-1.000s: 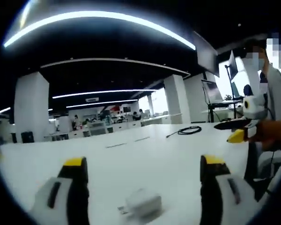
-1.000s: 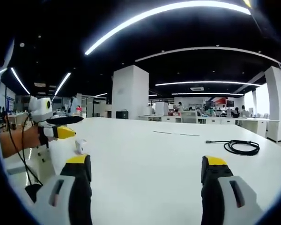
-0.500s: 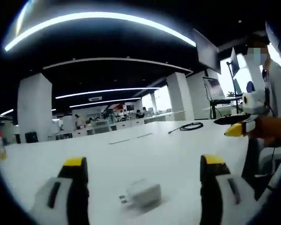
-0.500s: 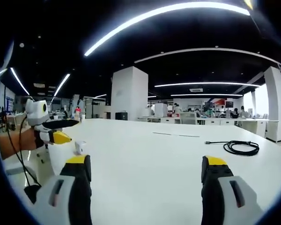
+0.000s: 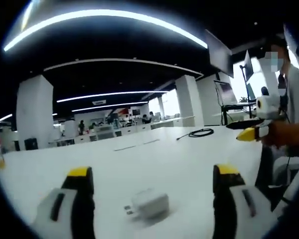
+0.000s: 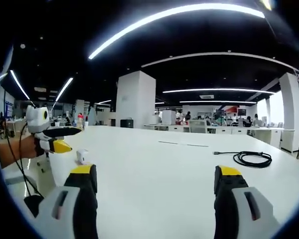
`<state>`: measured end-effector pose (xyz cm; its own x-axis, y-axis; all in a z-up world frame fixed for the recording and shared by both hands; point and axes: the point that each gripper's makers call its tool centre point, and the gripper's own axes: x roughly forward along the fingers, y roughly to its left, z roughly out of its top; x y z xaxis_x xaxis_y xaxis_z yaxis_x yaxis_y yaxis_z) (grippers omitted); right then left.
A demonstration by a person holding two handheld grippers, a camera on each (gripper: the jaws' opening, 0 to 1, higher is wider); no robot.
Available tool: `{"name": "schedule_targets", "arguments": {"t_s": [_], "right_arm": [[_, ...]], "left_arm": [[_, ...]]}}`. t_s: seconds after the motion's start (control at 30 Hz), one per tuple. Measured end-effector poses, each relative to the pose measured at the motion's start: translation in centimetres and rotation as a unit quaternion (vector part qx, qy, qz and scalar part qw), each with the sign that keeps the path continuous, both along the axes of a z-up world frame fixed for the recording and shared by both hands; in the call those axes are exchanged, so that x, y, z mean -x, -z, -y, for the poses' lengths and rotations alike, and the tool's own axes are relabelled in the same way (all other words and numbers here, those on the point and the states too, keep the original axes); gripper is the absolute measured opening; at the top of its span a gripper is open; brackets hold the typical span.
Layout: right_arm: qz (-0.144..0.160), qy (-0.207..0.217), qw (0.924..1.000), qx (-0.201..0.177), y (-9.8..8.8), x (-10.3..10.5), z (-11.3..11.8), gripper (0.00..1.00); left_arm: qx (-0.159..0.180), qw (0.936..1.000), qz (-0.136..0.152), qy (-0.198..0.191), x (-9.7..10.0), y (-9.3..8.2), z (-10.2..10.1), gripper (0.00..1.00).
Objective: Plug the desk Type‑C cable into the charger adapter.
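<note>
Your left gripper [image 5: 152, 186], jaws spread, frames a small white cube-shaped charger adapter [image 5: 148, 205] lying prongs-left on the white table [image 5: 154, 159]. Your right gripper [image 6: 157, 186], also spread, has the coiled black Type-C cable [image 6: 249, 158] ahead beyond its right jaw.

Both views are skimming low over the broad white desk top [image 5: 154, 164], each looking forward between its own two yellow-tipped jaws. The left gripper view is sitting close behind the small white boxy charger adapter [image 5: 148, 205], facing across the desk toward the coiled black cable [image 5: 198, 133] far off, with the right gripper [image 5: 249, 133] entering from the right. The right gripper view is looking from the opposite side: adapter [image 6: 82, 156] and left gripper [image 6: 57, 145] at far left, cable [image 6: 249, 159] nearer on the right. Both are sharing the desk, adapter and cable.
</note>
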<state>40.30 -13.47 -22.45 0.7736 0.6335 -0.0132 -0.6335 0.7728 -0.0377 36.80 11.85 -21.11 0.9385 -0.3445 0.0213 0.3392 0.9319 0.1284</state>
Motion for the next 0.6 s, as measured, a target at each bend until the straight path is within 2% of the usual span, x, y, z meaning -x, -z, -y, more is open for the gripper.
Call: {"name": "schedule_targets", "arguments": {"t_s": [0.07,0.17,0.27,0.37,0.53,0.6], "right_arm": [[0.0,0.002,1.0,0.005,0.1,-0.1,0.4,0.99],[-0.001,0.003,0.9998,0.018,0.2,-0.5,1.0,0.99],[0.004,0.005,0.9989,0.047,0.2,-1.1,1.6,0.99],[0.005,0.006,0.9969,0.078,0.0,-2.2,2.6,0.98],[0.004,0.017,0.9935,0.112,-0.5,-5.1,5.2,0.96],[0.0,0.018,0.9916,0.128,-0.5,-6.0,5.9,0.95]], "left_arm": [[0.002,1.0,0.007,-0.002,0.1,-0.3,-0.2,1.0],[0.01,0.9999,0.003,0.0,0.0,-0.3,-0.1,1.0],[0.011,0.9999,0.005,0.006,0.1,-0.4,0.1,1.0],[0.011,0.9999,0.003,0.011,0.5,-0.6,1.0,1.0],[0.012,0.9999,0.002,0.012,0.7,-0.5,1.1,1.0],[0.023,0.9996,0.005,0.014,0.7,-0.7,1.1,1.0]]}}
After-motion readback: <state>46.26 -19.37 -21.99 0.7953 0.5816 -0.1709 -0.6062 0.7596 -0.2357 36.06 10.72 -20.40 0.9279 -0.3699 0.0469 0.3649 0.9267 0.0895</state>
